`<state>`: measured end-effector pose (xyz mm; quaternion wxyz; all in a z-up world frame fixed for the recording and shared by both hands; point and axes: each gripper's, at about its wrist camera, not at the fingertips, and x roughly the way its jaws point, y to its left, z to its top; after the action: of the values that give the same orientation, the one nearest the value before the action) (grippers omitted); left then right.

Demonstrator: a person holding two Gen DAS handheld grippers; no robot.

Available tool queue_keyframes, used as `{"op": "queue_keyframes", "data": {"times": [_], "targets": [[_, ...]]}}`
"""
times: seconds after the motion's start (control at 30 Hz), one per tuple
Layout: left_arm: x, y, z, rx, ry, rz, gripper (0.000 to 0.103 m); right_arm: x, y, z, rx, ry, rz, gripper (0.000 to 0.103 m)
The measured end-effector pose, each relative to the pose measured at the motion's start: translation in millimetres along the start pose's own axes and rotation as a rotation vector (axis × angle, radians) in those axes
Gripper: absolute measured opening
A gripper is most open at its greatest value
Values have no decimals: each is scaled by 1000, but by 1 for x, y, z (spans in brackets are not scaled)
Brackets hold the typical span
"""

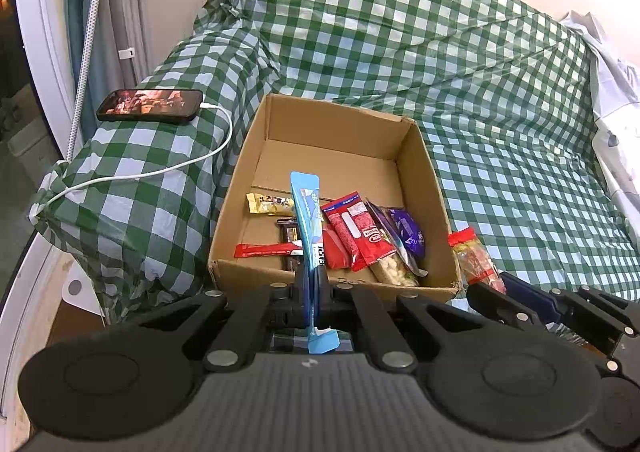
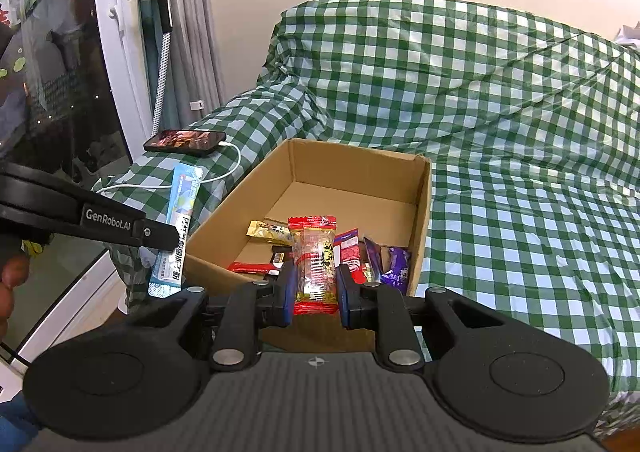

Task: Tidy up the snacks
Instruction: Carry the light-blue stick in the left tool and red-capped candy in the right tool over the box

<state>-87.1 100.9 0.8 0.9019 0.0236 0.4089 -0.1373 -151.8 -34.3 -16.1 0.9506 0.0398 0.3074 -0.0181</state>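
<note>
An open cardboard box (image 1: 430, 188) (image 2: 422, 204) sits on a green-checked sofa and holds several snack packs: a yellow bar (image 1: 270, 204), a red stick (image 1: 264, 250), a red pack (image 1: 356, 230) and a purple pack (image 1: 408, 232). My left gripper (image 1: 314, 284) is shut on a blue snack stick (image 1: 306, 212), held upright just before the box's near wall; it also shows in the right wrist view (image 2: 180, 228). My right gripper (image 2: 316, 288) is shut on a clear red-ended snack pack (image 2: 314, 260), near the box's front right corner, also visible in the left wrist view (image 1: 476, 262).
A phone (image 1: 150, 105) (image 2: 186, 141) with a lit screen lies on the sofa's armrest, with a white charging cable (image 1: 160, 172) trailing off. A window and curtain stand at the left. The checked sofa seat (image 1: 520, 172) stretches right of the box.
</note>
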Motion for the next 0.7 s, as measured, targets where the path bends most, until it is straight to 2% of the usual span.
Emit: {"op": "queue_keyframes", "data": {"times": [0.33, 0.7], "targets": [[19, 3, 11, 6, 25, 7, 1, 17, -4, 2, 12, 41, -1, 22], [65, 7, 39, 11, 78, 24, 1, 63, -26, 16, 41, 107, -15, 22]]}}
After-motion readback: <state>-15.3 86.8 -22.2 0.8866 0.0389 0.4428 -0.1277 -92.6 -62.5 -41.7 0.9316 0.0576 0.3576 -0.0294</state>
